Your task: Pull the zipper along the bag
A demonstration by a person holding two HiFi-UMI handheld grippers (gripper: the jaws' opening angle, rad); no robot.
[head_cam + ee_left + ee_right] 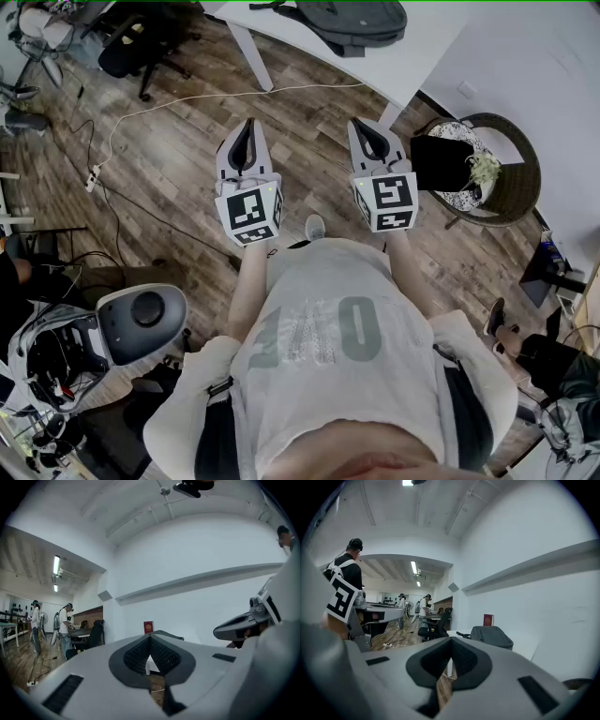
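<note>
- While the left claw (247,127) and the right claw (360,125) were held side by side at our waist, each had its jaws pressed together with nothing between them.
- Well beyond both claw tips, the bag (361,21) lay on a white table (300,42). It was almost straight ahead of the right claw and off to the right of the left one, and neither claw touched it.
- We judged the pull not yet begun, since we had to reach the bag and find the zipper first.
- First risk, as we saw it: closed jaws would only nudge the zipper tab, so they needed to part before clamping on it.
- Second risk: the bag looked soft and slumped, so tugging with one claw alone could drag or bunch the whole bag rather than run the zipper. The other claw would likely have to pin it down.
- Third risk: a white cable (187,98) trailed across the wooden floor (169,169) below and ahead of the left claw, and it could trip us on the way in.
- The bag appeared dark grey, rounded and low, like a backpack lying flat.
- We could not make out the zipper tab from so far back.
</note>
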